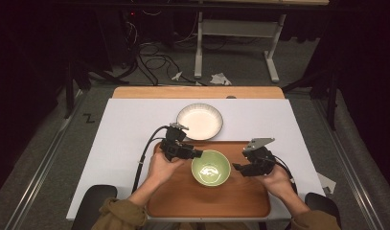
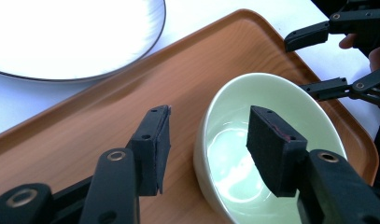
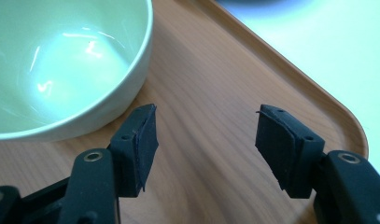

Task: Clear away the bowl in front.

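**Green bowl on tray, tongs staged, no grasp yet**

Worktop (image 1: pixel 125 143): white sheet over it, wooden edge at the far side. Wooden tray (image 1: pixel 240 199) sits at the near centre. White plate (image 1: pixel 200 121) lies just beyond the tray's far edge, off the tray, empty.

Green bowl (image 1: pixel 211 167) stands upright on the tray, around its middle, empty as far as the pictures show.

Left tongs (image 1: pixel 198 154): apart. In the left gripper view they straddle the bowl's left rim, one pad (image 2: pixel 152 147) outside the wall, the other over the inside. Not closed on it; contact can't be confirmed.

Right tongs (image 1: pixel 236 167): apart, holding nothing. They hover just right of the bowl over bare tray; the right gripper view puts the bowl wall beside the left pad (image 3: pixel 140 144), with no clear touch.

Progress, as a judgement: early. Approach looks done on the left side; clamp, lift and any move of the bowl are all left.
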Demonstrator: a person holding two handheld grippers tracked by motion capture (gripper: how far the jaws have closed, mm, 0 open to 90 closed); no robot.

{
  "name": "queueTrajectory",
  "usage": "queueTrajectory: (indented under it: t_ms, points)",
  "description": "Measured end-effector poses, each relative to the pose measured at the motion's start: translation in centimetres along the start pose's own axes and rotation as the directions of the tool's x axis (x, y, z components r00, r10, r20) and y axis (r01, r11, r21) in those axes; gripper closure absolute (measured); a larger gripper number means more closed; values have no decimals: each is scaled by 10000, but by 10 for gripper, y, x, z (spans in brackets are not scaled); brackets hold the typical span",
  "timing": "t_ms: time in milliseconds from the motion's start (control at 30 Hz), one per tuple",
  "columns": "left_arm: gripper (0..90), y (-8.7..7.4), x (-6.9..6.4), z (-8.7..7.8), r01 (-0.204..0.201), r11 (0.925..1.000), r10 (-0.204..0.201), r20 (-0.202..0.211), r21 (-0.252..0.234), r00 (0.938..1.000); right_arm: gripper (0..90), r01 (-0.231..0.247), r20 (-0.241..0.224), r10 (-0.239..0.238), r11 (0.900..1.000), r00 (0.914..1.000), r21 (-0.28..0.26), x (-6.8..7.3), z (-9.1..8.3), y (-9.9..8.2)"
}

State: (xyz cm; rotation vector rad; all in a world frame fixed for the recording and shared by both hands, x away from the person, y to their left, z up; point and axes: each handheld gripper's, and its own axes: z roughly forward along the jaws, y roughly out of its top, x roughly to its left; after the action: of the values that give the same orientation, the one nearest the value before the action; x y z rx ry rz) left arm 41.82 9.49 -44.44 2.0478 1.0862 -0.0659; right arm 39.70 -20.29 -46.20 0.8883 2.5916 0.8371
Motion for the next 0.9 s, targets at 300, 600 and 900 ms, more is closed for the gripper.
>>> queueTrajectory:
  t_ms: [300, 600, 900]
  points:
    - [489, -3, 2, -16, -80, 9998, 77, -172, -195, 9998, 389, -13, -8, 13, 10000, 10000, -23, -1, -1, 0]
    - [486, -9, 3, -27, -121, 9993, 106, -404, -364, 9991, 389, -20, -5, 20, 10000, 10000, -17, -1, 0, 0]
    - [486, -20, 4, -32, -113, 9987, 83, -587, -506, 9982, 389, -73, 1, 73, 10000, 10000, -3, -1, 0, 0]
